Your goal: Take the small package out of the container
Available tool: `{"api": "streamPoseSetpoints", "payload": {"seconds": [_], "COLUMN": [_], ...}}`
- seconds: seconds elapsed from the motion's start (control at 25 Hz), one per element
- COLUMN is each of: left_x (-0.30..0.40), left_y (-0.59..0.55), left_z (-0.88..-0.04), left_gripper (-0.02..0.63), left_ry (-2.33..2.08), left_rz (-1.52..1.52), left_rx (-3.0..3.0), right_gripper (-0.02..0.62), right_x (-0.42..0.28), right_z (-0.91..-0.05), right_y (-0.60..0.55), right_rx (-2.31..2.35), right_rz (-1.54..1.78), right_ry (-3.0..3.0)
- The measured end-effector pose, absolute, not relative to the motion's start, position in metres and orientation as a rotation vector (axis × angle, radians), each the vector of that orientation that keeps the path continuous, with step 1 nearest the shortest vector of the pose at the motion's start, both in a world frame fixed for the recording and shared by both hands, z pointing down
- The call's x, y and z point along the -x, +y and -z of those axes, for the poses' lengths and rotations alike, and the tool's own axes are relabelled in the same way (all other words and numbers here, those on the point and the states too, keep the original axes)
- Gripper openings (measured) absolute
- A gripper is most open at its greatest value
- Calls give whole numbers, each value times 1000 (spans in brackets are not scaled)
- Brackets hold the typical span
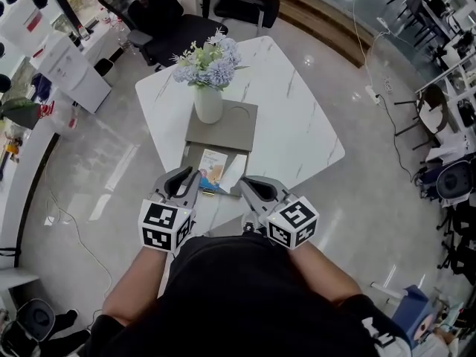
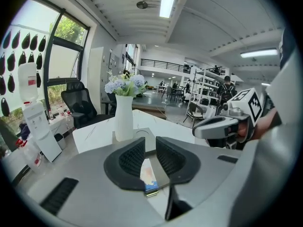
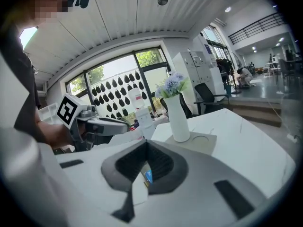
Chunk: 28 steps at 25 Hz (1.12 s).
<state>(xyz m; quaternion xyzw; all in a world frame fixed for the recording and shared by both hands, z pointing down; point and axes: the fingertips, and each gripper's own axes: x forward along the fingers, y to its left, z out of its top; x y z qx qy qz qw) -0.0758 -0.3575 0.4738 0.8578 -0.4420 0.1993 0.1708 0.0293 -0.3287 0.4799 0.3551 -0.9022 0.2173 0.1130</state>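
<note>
Nearest to us is the black shirt (image 1: 245, 296) of the person, and from it two bare forearms go out to the grippers, each with its cube of square markers. The left gripper (image 1: 192, 177) has its jaws only a little apart; in the left gripper view we see a narrow gap between the ribbed pads (image 2: 132, 157), and they grasp nothing. The right gripper (image 1: 242, 182) has its jaws clenched, with the tips together at the far end; whether they pinch something thin there, we cannot tell. Just beyond both tips, and between them, the small package (image 1: 212, 168) lies flat on the near part of the white table (image 1: 297, 125). It has a coloured print and a blue edge. On its right side a flat white piece (image 1: 235, 171) lies touching it, and both rest on a grey board (image 1: 192, 153). We cannot tell if this is the container. Behind the board lies a grey mat (image 1: 234, 129) with a round mark, and a white vase (image 1: 208, 104) with pale blue flowers (image 1: 208, 62) stands upright on its left part. Beyond the table stand black office chairs (image 1: 160, 13).
</note>
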Motion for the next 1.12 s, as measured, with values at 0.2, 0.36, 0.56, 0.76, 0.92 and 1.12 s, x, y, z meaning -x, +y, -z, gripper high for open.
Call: {"api": "streamPoseSetpoints", "payload": {"seconds": [0.2, 0.36, 0.56, 0.76, 0.92, 1.12], "left_x": [68, 63, 57, 54, 47, 41], "left_y": [-355, -350, -349, -352, -354, -357], "left_z": [-473, -478, -485, -485, -484, -488], "left_gripper": [114, 152, 224, 309, 331, 334], "left_ry": [-1253, -1237, -1229, -1265, -1266, -1271], "left_rz": [-590, -626, -656, -648, -641, -649], "left_rx": [-2449, -2448, -2442, -2435, -2443, -2436], "right_gripper": [0, 0, 0, 0, 0, 0], "right_x": [-34, -38, -43, -49, -53, -57], "right_z": [-480, -481, -483, -483, -484, -485], "right_y": [-326, -322, -321, -319, -319, -323], "right_rx": [-1045, -1045, -1053, -1054, -1046, -1030], "right_rz": [-644, -646, -652, -655, -656, -653], "right_ry": [-2650, -2651, -2655, -2656, -2657, -2662]}}
